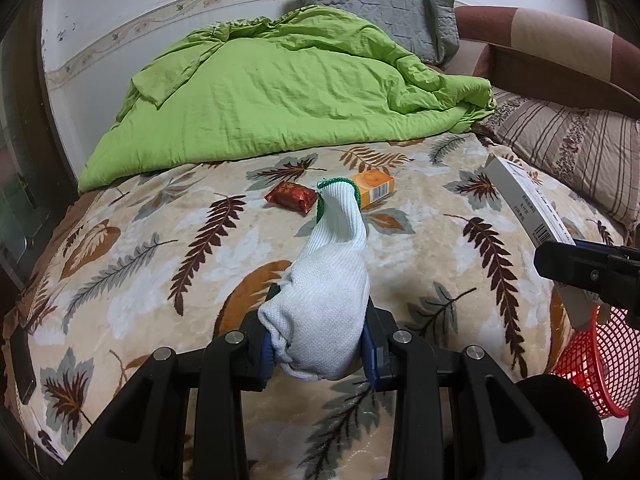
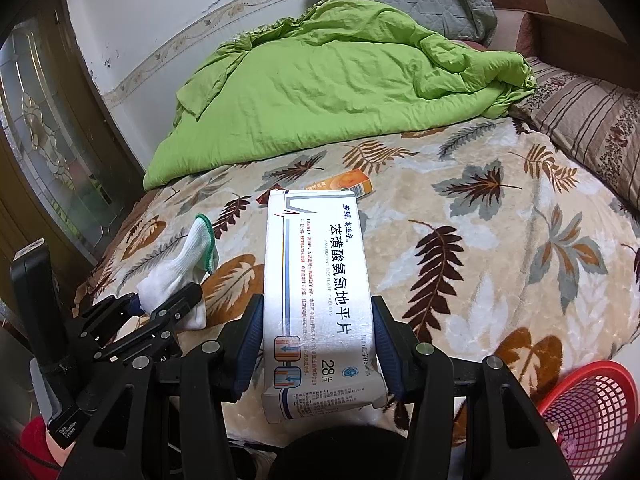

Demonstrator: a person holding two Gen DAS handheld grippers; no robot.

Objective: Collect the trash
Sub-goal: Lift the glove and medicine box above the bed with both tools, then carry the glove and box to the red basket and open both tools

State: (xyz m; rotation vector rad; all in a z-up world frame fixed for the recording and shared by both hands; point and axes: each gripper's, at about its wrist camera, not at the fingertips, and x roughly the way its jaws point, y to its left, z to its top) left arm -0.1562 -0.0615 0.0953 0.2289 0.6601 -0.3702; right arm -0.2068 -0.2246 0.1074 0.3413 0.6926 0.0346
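Seen only from the left wrist: a red wrapped snack (image 1: 289, 197) lying on the leaf-print blanket (image 1: 420, 264), just left of the orange box (image 1: 372, 185); almost wholly hidden behind the held carton in the right view. Seen only from the right wrist: the printed face of the white medicine box (image 2: 320, 300), and a black unit at far left labelled "Data Acquisition System".

Readable on the white medicine box: large Chinese characters, "AMLODIPINE BESYLATE TABLETS", and "28" near the lower end. From the left view, only its barcode edge (image 1: 528, 204).

Left gripper (image 1: 320, 354): fingers closed tight on a white sock (image 1: 332, 300), green-trimmed cuff pointing away toward the green quilt (image 1: 280, 92), long axis running along the fingers, raised off the bed. Right gripper (image 2: 318, 344): fingers clamped on the long sides of the white medicine box, its long axis pointing forward and away, held above the blanket. Red mesh basket (image 2: 592, 412) low at the right, beside the bed.
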